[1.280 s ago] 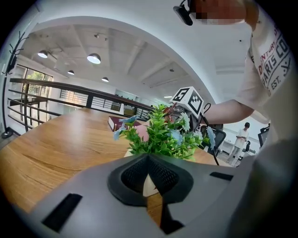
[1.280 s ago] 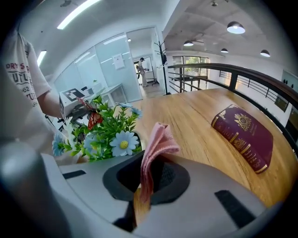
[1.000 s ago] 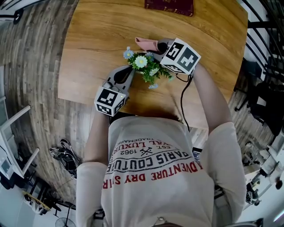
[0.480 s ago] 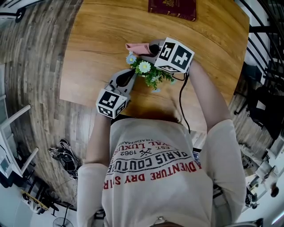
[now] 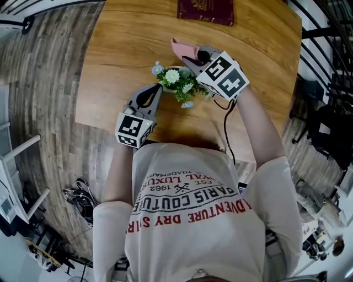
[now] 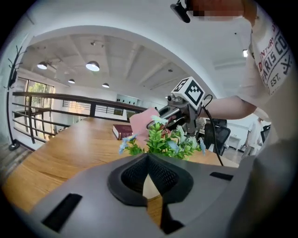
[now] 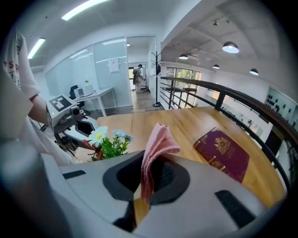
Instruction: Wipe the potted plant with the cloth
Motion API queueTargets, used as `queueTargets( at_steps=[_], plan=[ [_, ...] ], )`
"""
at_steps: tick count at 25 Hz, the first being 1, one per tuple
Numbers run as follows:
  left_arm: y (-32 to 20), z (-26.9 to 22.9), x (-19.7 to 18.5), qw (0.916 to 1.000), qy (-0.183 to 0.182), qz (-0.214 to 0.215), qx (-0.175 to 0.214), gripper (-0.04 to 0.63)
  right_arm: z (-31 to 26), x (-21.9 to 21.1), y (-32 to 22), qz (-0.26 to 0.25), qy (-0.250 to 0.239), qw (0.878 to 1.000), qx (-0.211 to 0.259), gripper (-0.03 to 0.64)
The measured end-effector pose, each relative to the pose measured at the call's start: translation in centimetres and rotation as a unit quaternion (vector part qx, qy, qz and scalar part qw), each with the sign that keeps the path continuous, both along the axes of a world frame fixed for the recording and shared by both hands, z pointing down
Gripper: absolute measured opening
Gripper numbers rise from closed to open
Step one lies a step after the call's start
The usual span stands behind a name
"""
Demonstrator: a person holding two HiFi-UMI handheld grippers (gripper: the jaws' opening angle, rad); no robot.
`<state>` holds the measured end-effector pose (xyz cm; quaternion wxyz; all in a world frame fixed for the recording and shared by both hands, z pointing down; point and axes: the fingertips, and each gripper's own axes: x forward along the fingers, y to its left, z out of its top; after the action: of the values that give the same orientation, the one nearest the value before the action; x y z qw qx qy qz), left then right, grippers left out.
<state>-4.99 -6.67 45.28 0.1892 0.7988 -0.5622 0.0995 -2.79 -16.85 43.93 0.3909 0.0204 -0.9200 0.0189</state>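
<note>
**Potted plant** [image 5: 177, 82]: green sprigs with white and pale blue flowers. It is standing near the middle of the table [image 5: 116, 49], between the two claws.

**Left claw** [image 5: 158, 89]: clenched, its tips meeting right at the pot's near side. A pale sliver is showing in the gap below the tips. Whether the rim is being pinched cannot be told. Judged to be steadying the pot.

**Right claw** [image 5: 193, 56]: grasping the pink cloth [image 7: 157, 139], which is standing up out of the pads in a fold. The claw is hovering just beyond the foliage on its far side, with the cloth apart from the leaves.

**Maroon book** [image 5: 205, 10]: lying at the table's far edge, well apart from the plant.

**Step in hand:** judged to be mid-wipe, with the cloth lifted clear between strokes.

**Next move:** is calling for the cloth to come down onto the leaves or the pot. The pressure wants to be light, so that no stem is bending and the pot is not tipping.
</note>
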Motion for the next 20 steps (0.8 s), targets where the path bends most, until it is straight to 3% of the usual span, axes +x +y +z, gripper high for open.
queueTargets(
  at_steps=[10, 15, 20],
  plan=[
    [2.2, -5.6, -1.4, 0.9957, -0.054, -0.029, 0.069, 0.015, -6.5, 1.5, 1.8, 0.116, -0.058, 0.990, 0.046, 0.035],
    [2.8, -7.5, -4.8, 0.9933, -0.063, -0.024, 0.093, 0.015, -10.0, -2.4, 5.7, 0.122, -0.100, 0.986, 0.055, 0.035],
    [3.9, -7.9, -8.9, 0.9941, -0.061, 0.006, 0.090, 0.015, -9.3, -7.3, 9.6, 0.135, -0.092, 0.985, 0.054, 0.035]
  ],
)
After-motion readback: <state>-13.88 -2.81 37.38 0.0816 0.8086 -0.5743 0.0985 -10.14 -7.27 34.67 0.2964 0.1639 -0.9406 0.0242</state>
